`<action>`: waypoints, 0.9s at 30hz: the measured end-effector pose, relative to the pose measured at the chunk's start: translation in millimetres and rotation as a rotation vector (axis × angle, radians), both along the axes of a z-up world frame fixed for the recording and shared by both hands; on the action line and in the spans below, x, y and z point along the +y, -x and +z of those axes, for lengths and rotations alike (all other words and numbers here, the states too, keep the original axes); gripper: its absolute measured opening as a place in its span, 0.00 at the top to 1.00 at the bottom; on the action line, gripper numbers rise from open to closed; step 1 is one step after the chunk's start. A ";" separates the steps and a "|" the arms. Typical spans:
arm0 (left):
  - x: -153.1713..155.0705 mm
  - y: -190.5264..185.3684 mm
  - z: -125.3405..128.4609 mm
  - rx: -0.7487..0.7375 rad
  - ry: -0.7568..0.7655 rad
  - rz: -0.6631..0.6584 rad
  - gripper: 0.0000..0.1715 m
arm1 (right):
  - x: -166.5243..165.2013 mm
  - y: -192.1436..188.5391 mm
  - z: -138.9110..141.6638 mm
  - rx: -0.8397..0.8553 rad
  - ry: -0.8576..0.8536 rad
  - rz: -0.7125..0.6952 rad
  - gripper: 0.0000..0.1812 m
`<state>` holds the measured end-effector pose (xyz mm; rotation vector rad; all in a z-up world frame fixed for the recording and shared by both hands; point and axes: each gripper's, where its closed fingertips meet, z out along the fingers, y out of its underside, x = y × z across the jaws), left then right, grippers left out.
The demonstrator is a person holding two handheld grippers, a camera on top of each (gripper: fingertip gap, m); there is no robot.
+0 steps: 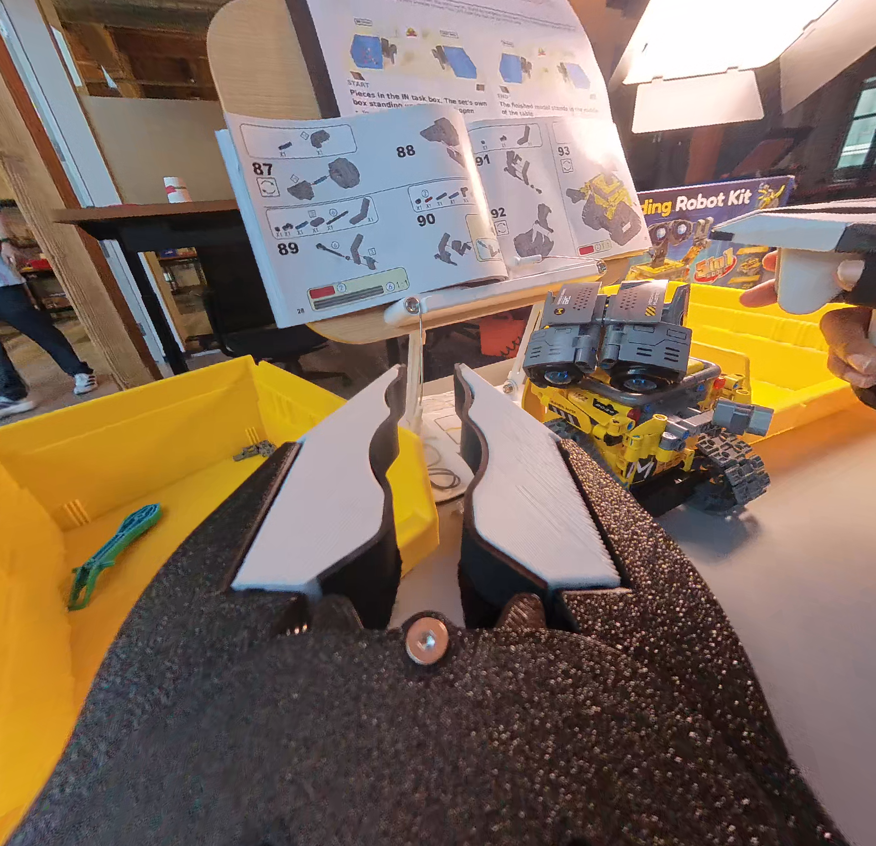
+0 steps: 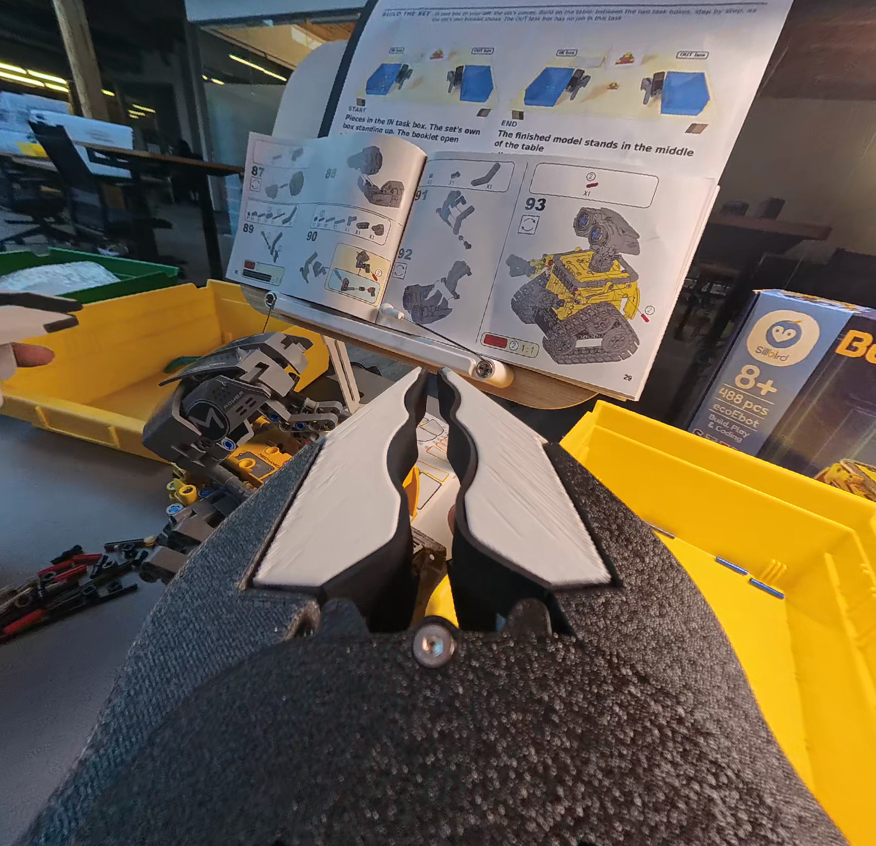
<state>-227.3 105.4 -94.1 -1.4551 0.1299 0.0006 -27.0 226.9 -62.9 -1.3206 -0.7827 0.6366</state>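
The left gripper (image 1: 429,373) hangs above the near corner of a yellow bin (image 1: 142,425), its jaws parted with a clear gap and nothing between them. That bin holds only a green tool (image 1: 111,550) near its front and a small grey piece (image 1: 253,449) by its far wall, so most of its floor is bare. Just to the right, on the grey table (image 1: 782,586), stands a yellow and grey toy robot (image 1: 640,406) on black tracks, with open tabletop in front of it. The right gripper (image 2: 430,375) points at the foot of a book stand (image 2: 379,330) carrying an open booklet (image 2: 474,254); its jaws stand slightly apart at the tips and grip nothing. Below and right of it lies a second yellow bin (image 2: 711,491), holding two thin blue pins (image 2: 749,576). Loose red and black pieces (image 2: 61,581) are scattered on the table to the left, near the toy. A kit box (image 2: 758,387) stands upright behind the second bin.
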 end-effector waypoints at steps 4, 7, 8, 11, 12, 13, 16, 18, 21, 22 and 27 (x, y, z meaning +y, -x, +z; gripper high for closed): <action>10.3 -2.2 8.6 0.005 -0.009 -0.003 0.93 | 1.4 2.1 -5.9 -0.012 0.020 0.002 0.98; 9.9 -5.0 4.5 0.016 0.002 -0.016 0.95 | 6.4 0.3 -12.0 -0.029 0.035 -0.019 0.96; 8.2 -5.4 3.4 0.019 0.006 -0.019 0.95 | 7.9 -0.7 -12.6 -0.031 0.036 -0.024 0.95; 1.3 -4.4 5.3 -0.011 -0.007 -0.024 0.95 | 13.3 -5.9 -12.9 -0.037 0.042 -0.043 0.94; -0.6 -3.5 5.1 -0.023 -0.012 -0.022 0.95 | 15.1 -7.8 -13.0 -0.037 0.046 -0.049 0.94; -1.9 -2.4 3.7 -0.033 -0.015 -0.019 0.94 | 17.1 -9.6 -13.3 -0.036 0.050 -0.055 0.93; -1.2 -0.3 -8.2 -0.050 0.018 -0.011 0.92 | 22.7 -12.7 -11.5 -0.036 0.045 -0.069 0.93; -2.4 0.0 -13.6 -0.063 0.031 -0.012 0.92 | 30.8 -12.7 -4.8 -0.048 0.019 -0.083 0.93; -3.8 -0.2 -19.3 -0.085 0.048 -0.020 0.91 | 55.3 -11.3 11.5 -0.057 -0.006 -0.108 0.93; -4.0 -0.4 -20.8 -0.090 0.052 -0.023 0.91 | 63.4 -9.9 17.3 -0.041 0.000 -0.105 0.94; -0.5 -0.2 -31.8 -0.098 0.091 -0.030 0.89 | 98.8 3.8 35.4 -0.020 -0.013 -0.104 0.95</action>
